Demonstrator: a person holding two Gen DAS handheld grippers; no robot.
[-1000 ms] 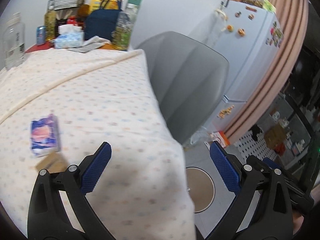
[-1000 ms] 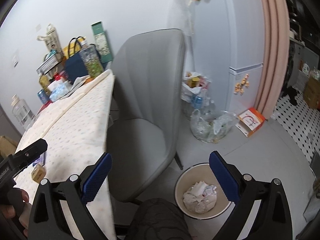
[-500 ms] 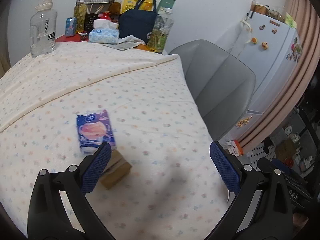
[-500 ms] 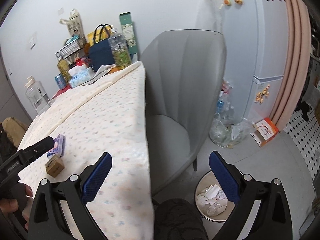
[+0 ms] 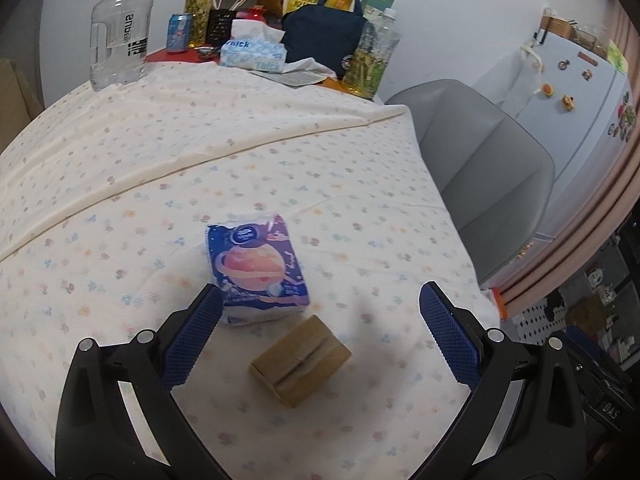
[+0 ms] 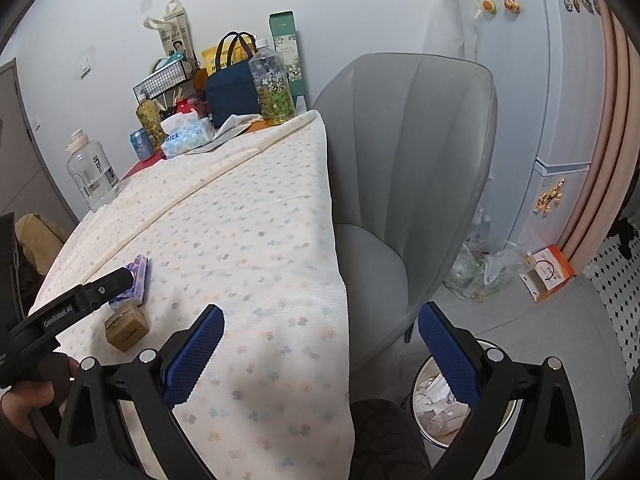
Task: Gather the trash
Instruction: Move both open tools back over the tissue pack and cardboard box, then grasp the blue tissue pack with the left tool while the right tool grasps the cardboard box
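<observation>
A blue and purple tissue pack and a small brown cardboard box lie on the flowered tablecloth. My left gripper is open and empty, hovering above them with the box between its jaws. My right gripper is open and empty over the table's right edge. A trash bin with crumpled paper stands on the floor beside the table, behind the right finger. The pack and the box also show in the right wrist view, under the left gripper's arm.
A grey chair stands at the table's right side. Bottles, a tissue box, a dark blue bag and a large water jug crowd the far end. A fridge and plastic bags are beyond the chair.
My left gripper swung left from the table edge to over the tissue pack and box. My right gripper moved up and left from the bin toward the table edge.
</observation>
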